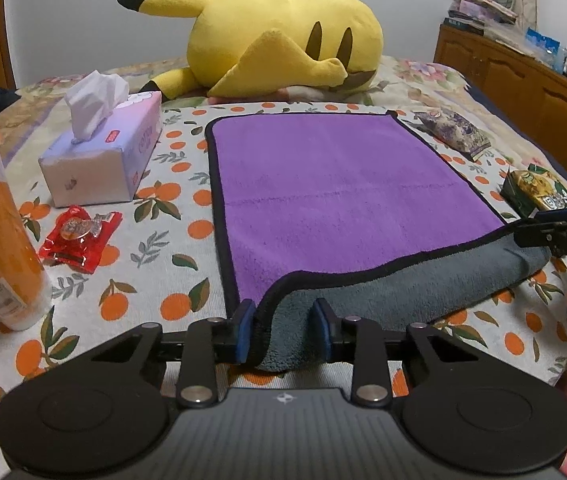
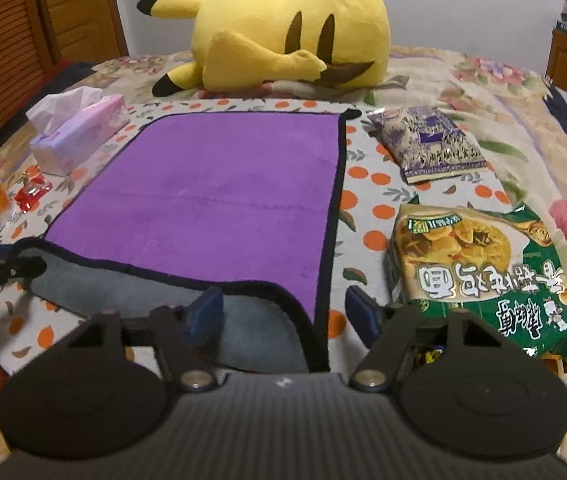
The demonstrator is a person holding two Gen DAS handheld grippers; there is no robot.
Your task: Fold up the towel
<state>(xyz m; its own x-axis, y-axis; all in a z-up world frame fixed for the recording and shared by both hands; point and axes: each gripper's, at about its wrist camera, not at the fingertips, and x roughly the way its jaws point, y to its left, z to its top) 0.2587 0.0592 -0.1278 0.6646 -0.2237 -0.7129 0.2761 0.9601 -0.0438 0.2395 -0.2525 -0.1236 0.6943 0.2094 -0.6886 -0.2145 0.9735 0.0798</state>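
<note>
Two grippers are shown at the towel (image 1: 343, 184)'s near hem, which is lifted beyond the fingertips. Left gripper (image 1: 283, 332): corner bunched between half-closed pads. Right gripper (image 2: 283, 312): fingers spread, corner between them ungripped. Soft, limp, light plush; corner holds are judged best.

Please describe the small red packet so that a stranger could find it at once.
Start at the yellow plush at the far end, then come to the tissue box left of the purple towel. The red packet lies just in front of that box, the only small shiny red thing.
</note>
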